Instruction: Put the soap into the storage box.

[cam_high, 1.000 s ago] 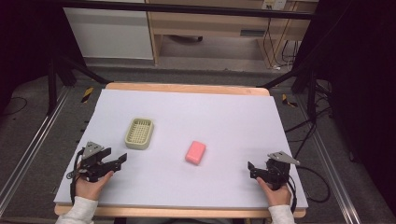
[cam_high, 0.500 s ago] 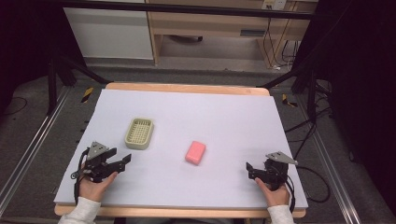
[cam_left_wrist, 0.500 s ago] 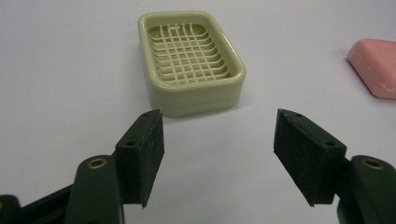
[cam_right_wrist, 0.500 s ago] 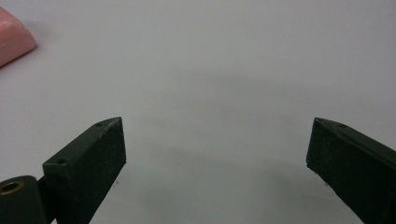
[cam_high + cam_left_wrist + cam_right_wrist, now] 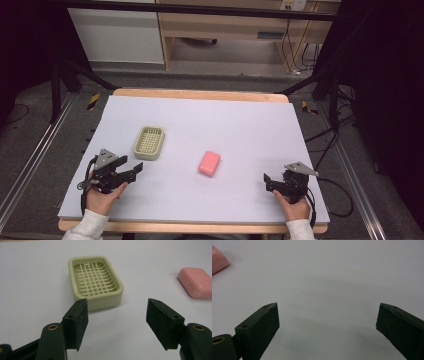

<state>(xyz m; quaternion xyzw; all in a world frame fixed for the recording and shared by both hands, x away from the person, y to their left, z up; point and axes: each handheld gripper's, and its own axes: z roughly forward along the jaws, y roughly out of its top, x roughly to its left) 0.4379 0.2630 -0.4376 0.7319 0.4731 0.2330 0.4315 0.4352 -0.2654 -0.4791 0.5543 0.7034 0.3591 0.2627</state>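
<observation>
Soap dish [image 5: 149,142], pale green with a slotted grid floor, lies flat on the white table surface [image 5: 240,125] at the left half, nothing in it; in the left gripper view the dish [image 5: 96,282] sits just beyond the jaw tips, apart from both pads, slightly toward the left jaw; pink soap bar [image 5: 209,163] lies near the table centre, well apart from the dish, and shows at the right edge of the left gripper view [image 5: 196,282]. Left gripper [image 5: 134,171] is held low over the near left corner, aimed toward the dish; its jaws have just been closing and now stand at a moderate gap with nothing between them. Right gripper [image 5: 267,181] rests near the near right corner, jaws spread wide over bare surface, gripping nothing; the soap bar's corner [image 5: 218,262] shows at upper left in the right gripper view.
</observation>
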